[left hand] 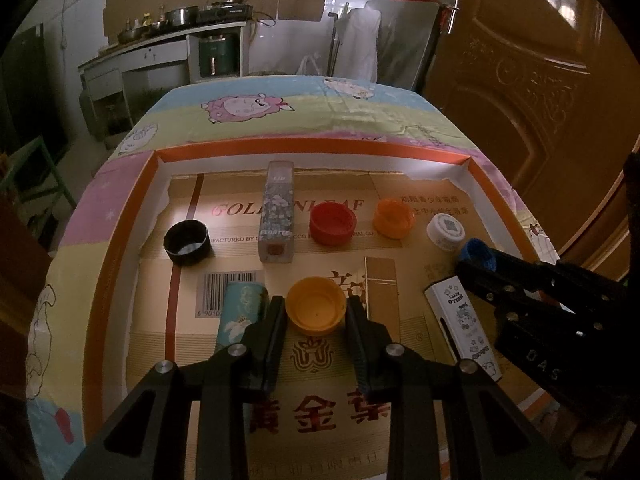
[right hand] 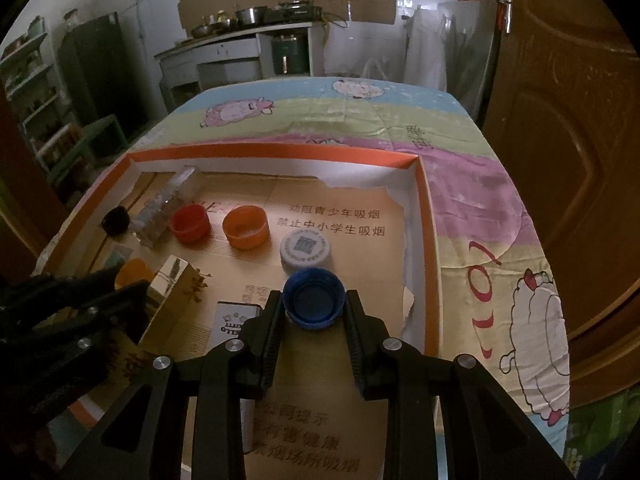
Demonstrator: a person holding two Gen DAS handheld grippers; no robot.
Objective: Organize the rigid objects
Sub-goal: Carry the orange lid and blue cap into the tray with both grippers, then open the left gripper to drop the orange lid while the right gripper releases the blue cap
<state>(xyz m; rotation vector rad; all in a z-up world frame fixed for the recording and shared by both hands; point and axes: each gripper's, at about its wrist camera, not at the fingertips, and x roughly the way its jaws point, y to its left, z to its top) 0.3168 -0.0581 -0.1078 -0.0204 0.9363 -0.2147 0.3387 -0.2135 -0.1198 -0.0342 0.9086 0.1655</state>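
Dim kitchen light falls on the cardboard-lined tray [left hand: 120,216], where the left gripper [left hand: 316,308] pinches a yellow bottle cap [left hand: 316,310] between its fingertips and the right gripper [right hand: 314,304], seemingly likewise, pinches a blue cap [right hand: 314,302] just short of the white cap [right hand: 306,250].

Home kitchen: pots [left hand: 182,16] on counter [left hand: 160,42], cartoon tablecloth [left hand: 304,108].
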